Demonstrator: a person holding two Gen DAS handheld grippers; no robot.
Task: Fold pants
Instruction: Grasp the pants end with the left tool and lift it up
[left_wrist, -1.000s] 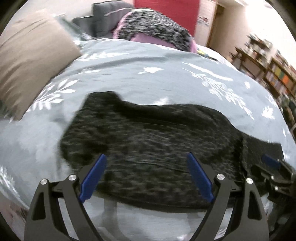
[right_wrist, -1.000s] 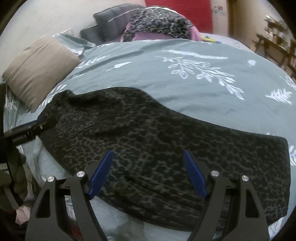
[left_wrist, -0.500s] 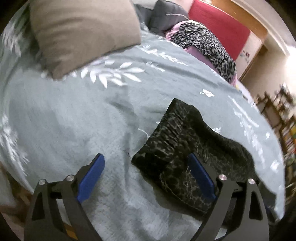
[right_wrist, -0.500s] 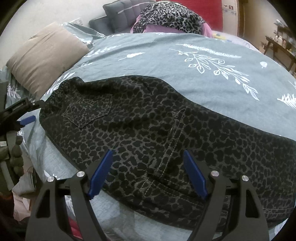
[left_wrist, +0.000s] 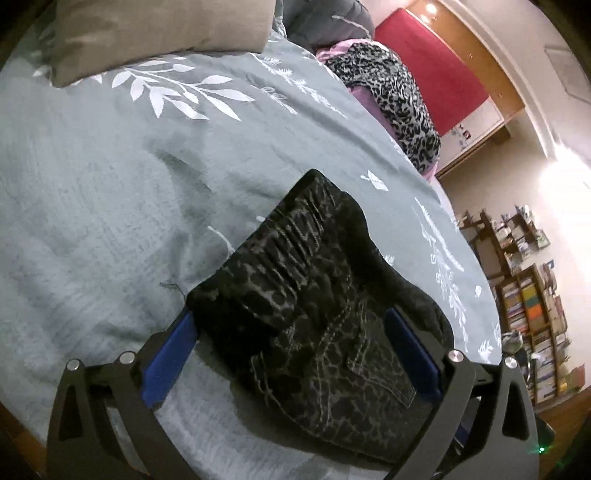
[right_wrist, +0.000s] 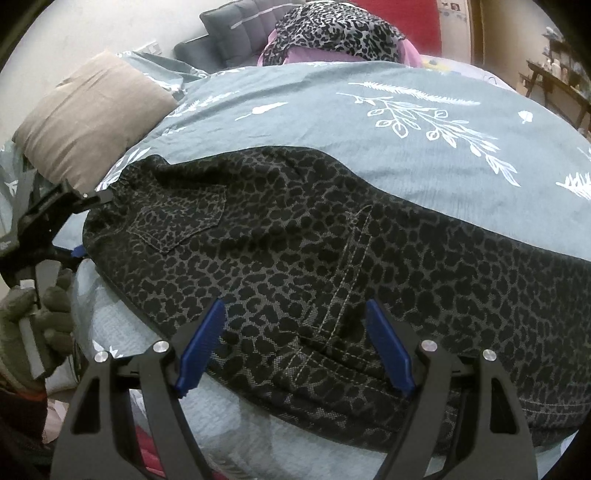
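Left claw (left_wrist: 291, 354) points down at the waistband end of the pants (left_wrist: 314, 314), its blue pads (left_wrist: 168, 360) spreading wider on either side of the cloth; the left pad sits right at the waistband corner, and whether it touches is unclear. Those dark leopard-print pants lie flat on the grey leaf-print bedspread (left_wrist: 110, 192), with a tan pillow (left_wrist: 155, 33) at the head of the bed.

From the right wrist, the right claw (right_wrist: 295, 347) hangs spread over the near edge of the pants (right_wrist: 295, 240), gripping nothing. At far left a gloved hand (right_wrist: 40, 317) holds the other claw at the waistband.
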